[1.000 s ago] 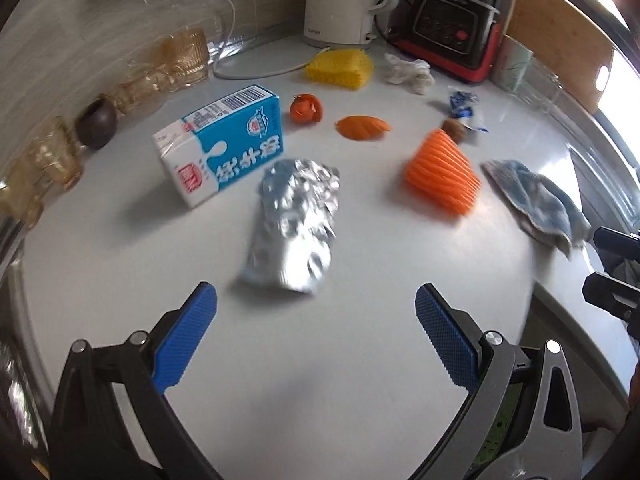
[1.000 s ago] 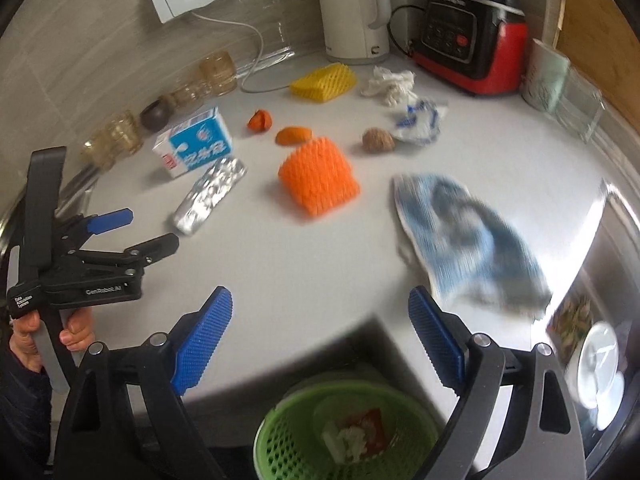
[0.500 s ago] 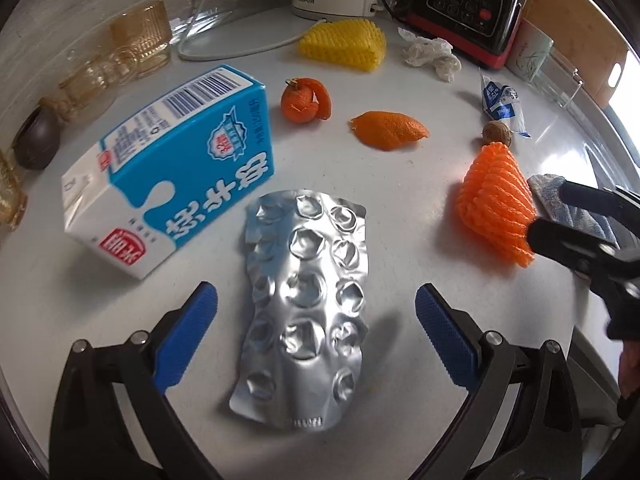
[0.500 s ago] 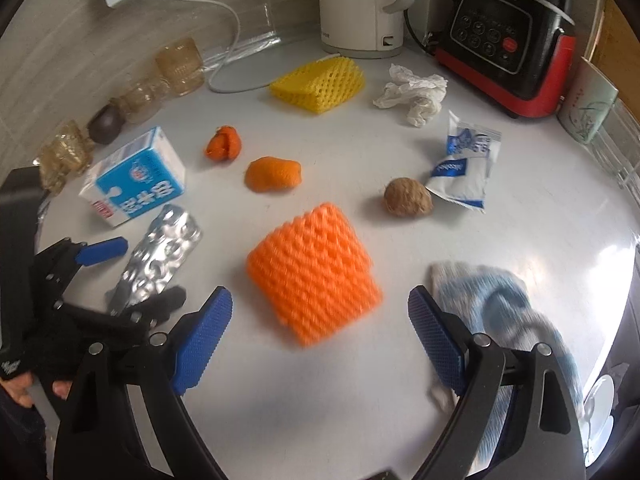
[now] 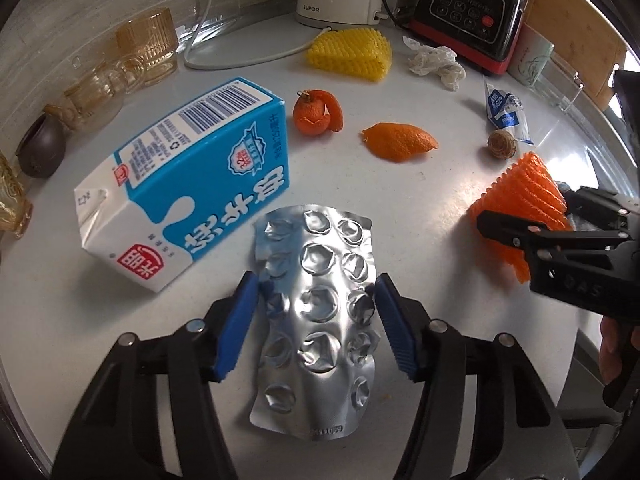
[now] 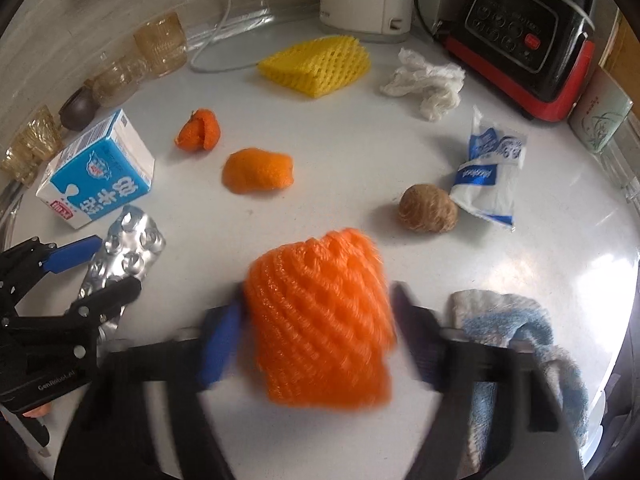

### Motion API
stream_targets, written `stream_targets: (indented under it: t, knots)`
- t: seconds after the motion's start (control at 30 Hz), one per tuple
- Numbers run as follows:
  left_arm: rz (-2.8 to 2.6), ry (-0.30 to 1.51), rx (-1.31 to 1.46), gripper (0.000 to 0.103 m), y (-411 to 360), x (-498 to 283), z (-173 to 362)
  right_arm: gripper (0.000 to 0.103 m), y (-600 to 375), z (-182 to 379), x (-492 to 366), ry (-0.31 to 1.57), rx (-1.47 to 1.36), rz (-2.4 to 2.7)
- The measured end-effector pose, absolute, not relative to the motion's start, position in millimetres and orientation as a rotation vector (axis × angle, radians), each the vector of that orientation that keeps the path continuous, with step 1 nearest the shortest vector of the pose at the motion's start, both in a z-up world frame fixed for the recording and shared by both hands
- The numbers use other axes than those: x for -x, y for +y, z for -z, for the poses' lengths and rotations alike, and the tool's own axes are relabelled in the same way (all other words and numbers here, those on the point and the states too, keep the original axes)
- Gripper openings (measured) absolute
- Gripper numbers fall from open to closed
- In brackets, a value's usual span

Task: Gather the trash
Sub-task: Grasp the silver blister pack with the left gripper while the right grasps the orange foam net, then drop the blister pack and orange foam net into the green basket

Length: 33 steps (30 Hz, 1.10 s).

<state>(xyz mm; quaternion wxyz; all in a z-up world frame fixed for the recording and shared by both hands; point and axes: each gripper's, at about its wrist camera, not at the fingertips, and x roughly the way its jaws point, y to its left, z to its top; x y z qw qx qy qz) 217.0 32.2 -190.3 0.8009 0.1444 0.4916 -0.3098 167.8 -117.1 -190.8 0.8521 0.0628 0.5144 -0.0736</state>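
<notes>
Trash lies spread over the white counter (image 5: 420,208). Left claw (image 5: 316,320) is closed on the silver blister pack (image 5: 318,312), its blue pads pressing both long edges – the pack lies flat, just beside the blue milk carton (image 5: 188,184). Right claw (image 6: 316,332) is closed around the orange foam net (image 6: 320,320), though this part is blurred. Beyond it lie two orange peels (image 6: 258,170), a brown nut (image 6: 428,208), a small blue-white packet (image 6: 490,176), a crumpled tissue (image 6: 426,86) and a yellow foam net (image 6: 316,64) – all apart from each other.
</notes>
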Motion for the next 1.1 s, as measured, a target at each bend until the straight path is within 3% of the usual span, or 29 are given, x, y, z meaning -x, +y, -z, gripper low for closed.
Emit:
stream_targets:
  t: [0.07, 0.13, 0.37, 0.43, 0.73, 1.1]
  knots:
    - [0.668, 1.053, -0.302, 0.057, 34, -217, 190, 0.032, -116, 190, -166, 1.079, -0.143, 0.144]
    - [0.672, 1.051, -0.299, 0.056, 35, -216, 190, 0.027, -113, 186, -164, 1.076, -0.134, 0.144]
    - [0.685, 1.05, -0.272, 0.055, 42, -216, 190, 0.026, -118, 173, -145, 1.057, -0.166, 0.16]
    - [0.685, 1.052, -0.261, 0.049, 45, -216, 189, 0.026, -120, 167, -139, 1.045, -0.181, 0.162]
    - [0.673, 1.037, -0.218, 0.049, 61, -205, 173, 0.026, -115, 146, -105, 0.999, -0.208, 0.134]
    - [0.778, 0.979, -0.205, 0.05, 68, -104, 116, 0.026, -110, 117, -2, 0.97, -0.191, 0.078]
